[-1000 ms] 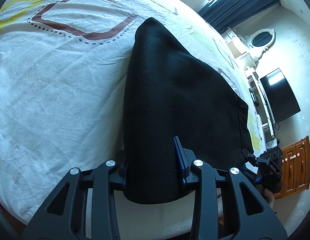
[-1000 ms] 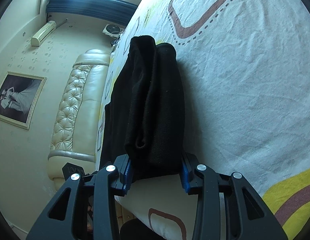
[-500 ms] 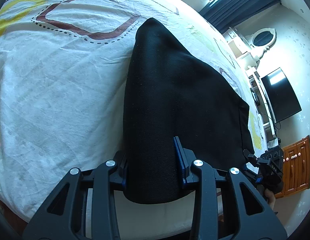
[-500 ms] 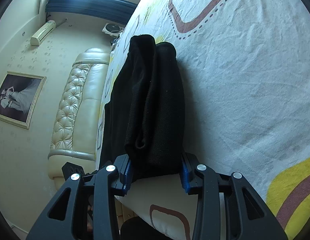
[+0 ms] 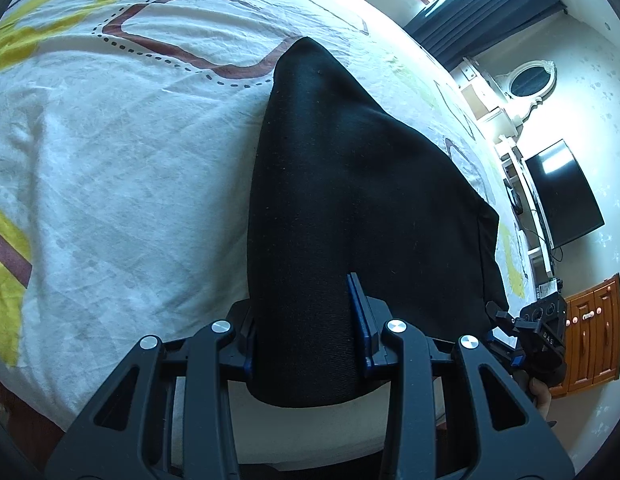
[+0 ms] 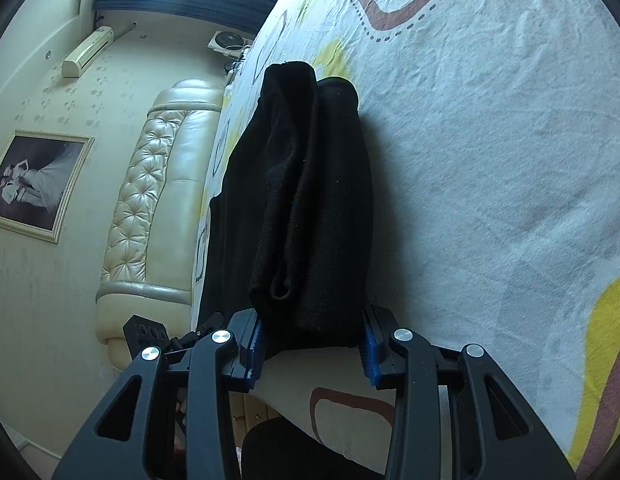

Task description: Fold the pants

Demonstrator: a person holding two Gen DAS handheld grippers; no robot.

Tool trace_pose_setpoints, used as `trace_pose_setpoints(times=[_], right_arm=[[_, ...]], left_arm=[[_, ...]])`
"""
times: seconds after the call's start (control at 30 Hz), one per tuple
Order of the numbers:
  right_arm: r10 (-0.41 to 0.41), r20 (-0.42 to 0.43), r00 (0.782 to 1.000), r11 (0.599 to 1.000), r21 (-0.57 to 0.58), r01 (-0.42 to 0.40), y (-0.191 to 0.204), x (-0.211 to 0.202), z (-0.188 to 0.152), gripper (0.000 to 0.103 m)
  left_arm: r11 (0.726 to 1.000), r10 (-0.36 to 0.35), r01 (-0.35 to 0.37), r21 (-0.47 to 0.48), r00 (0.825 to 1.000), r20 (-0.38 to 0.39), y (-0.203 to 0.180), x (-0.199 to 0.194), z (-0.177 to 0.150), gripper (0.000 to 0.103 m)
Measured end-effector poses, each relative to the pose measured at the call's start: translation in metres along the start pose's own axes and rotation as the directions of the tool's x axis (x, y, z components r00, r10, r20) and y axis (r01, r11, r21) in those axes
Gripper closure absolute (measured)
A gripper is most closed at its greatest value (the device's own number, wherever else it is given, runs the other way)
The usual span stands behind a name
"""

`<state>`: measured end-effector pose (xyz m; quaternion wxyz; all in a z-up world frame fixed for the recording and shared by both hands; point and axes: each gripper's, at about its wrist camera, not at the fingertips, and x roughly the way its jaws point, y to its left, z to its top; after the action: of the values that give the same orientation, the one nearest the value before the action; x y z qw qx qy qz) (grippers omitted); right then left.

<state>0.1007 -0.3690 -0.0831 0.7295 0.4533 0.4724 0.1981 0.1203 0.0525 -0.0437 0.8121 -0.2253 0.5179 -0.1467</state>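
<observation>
A: Black knit fabric pants — folded, lying on the white bedsheet with brown and yellow outline shapes, one end at the bed's near edge.

B: Left hand-held gripper?

A: Pinching the near edge of the pants between blue pads.

B: Right hand-held gripper?

A: Same — pinching the layered end. Cream tufted leather headboard beyond.

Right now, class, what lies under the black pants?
The black pants rest on the patterned bedsheet, pinched by the left gripper and right gripper. Whatever lies beneath the cloth itself is covered.
</observation>
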Motion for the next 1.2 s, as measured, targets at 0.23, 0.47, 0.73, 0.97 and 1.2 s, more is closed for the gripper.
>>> trace_pose_setpoints(times=[0.23,0.47,0.73,0.97,1.2], right_arm=[[0.001,-0.035,0.999,1.0,-0.016,-0.002,0.006,0.006,-0.015,0.064],[0.001,-0.046,0.999,1.0,-0.018,-0.002,0.01,0.008,-0.026,0.064],[0.025,-0.04,0.999,0.999,0.033,-0.024,-0.002,0.004,-0.028,0.047],[-0.01,-0.005,1.0,1.0,-0.003,0.01,0.002,-0.021,-0.025,0.031],[-0.049,0.023,0.999,0.999,-0.015,0.05,-0.001,-0.023,-0.026,0.029]], left_arm=[[1.0,-0.004,0.004,-0.012,1.0,-0.001,0.013,-0.013,-0.009,0.068],[1.0,-0.007,0.006,-0.015,1.0,-0.005,0.018,-0.018,-0.009,0.068],[0.992,-0.124,0.124,0.01,0.992,-0.006,0.037,-0.024,-0.014,0.022],[0.981,-0.182,0.183,-0.07,0.983,0.028,0.073,-0.035,-0.023,0.013],[0.982,-0.184,0.185,-0.047,0.982,0.026,0.071,-0.03,-0.028,0.004]])
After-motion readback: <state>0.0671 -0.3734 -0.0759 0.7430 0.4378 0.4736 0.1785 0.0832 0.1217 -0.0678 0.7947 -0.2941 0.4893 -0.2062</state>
